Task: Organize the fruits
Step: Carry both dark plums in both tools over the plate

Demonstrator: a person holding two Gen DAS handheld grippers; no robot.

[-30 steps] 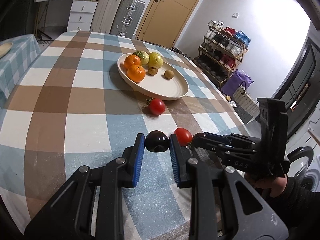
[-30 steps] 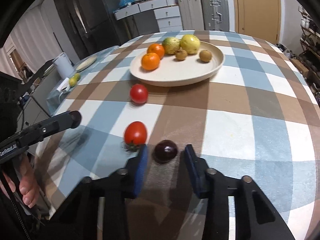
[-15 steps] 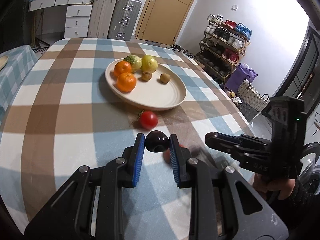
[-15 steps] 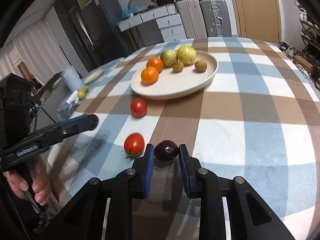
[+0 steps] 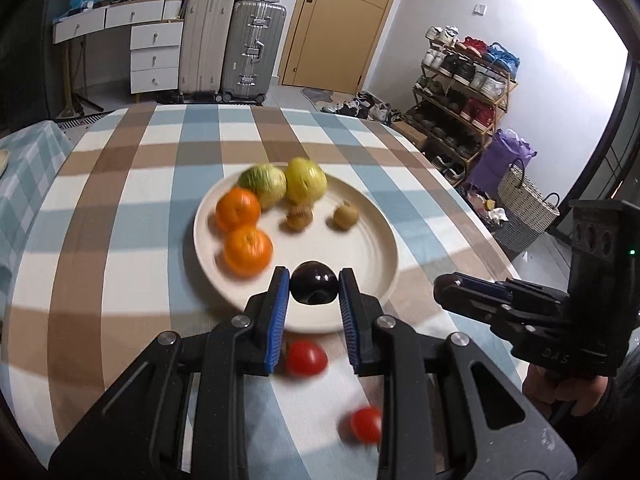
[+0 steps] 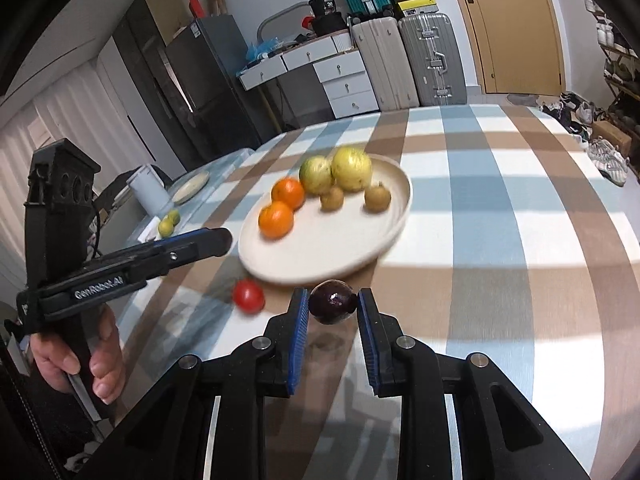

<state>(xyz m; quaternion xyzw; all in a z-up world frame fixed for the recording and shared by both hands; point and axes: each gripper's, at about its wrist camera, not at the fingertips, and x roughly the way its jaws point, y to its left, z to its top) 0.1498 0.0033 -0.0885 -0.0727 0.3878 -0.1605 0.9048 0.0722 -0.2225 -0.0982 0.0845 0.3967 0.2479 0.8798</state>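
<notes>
Both our tools now grip dark plums: the left tool has carried its plum over the plate's near rim, the right tool has lifted its plum just short of the plate.

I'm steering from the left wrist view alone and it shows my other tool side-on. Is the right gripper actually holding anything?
Observer: Yes. The right wrist view shows the right gripper shut on a dark purple fruit.
Operator: Is that one over the plate?
Observer: It doesn't look like it. It sits just short of the plate's near rim, above the tablecloth.
Operator: Any fruit I can't see from here?
Observer: Two small yellow-green fruits lie off the tablecloth to the left, beside a white container.
</notes>
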